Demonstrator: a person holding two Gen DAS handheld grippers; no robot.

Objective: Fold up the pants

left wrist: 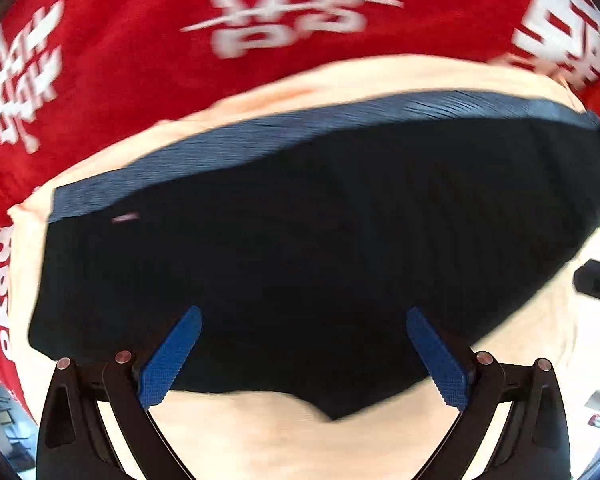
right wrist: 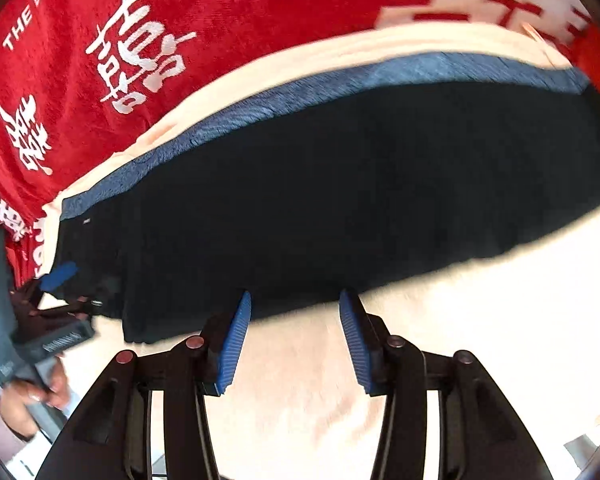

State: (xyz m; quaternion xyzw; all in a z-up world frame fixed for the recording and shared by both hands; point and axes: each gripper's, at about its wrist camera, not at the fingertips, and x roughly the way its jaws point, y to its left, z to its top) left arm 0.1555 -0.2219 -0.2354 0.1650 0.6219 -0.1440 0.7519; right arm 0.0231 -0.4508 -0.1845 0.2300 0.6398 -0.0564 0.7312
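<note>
The dark pants [left wrist: 320, 248] lie flat across the middle of both views, a broad near-black shape of soft, matte knit with a ribbed blue-grey waistband [left wrist: 340, 120] running along its upper edge. In the left wrist view the lower edge dips to a small point at the bottom centre, and a tiny pale label [left wrist: 125, 218] shows near the left end below the band. The pants rest on a smooth, pale cream cloth [left wrist: 280, 440] that fills the lower part of each frame and shows as a thin strip above the waistband. Beyond it, across the top of both views, lies a red plush blanket [right wrist: 240, 8] with a short fuzzy nap, printed with large white characters and, at the upper left of the right wrist view, small white letters. The left tongs [left wrist: 304, 318] are spread wide at the bottom of the left view, their blue cross-hatched pads [left wrist: 172, 356] over the lower edge of the dark fabric, holding nothing. The right tongs [right wrist: 295, 300] are also spread, with ridged blue pads [right wrist: 234, 348], tips at the near edge of the pants and the cream cloth showing between them. At the left edge of the right wrist view, the left tongs appear at the pants' end, gripped by a hand [right wrist: 32, 392].
</note>
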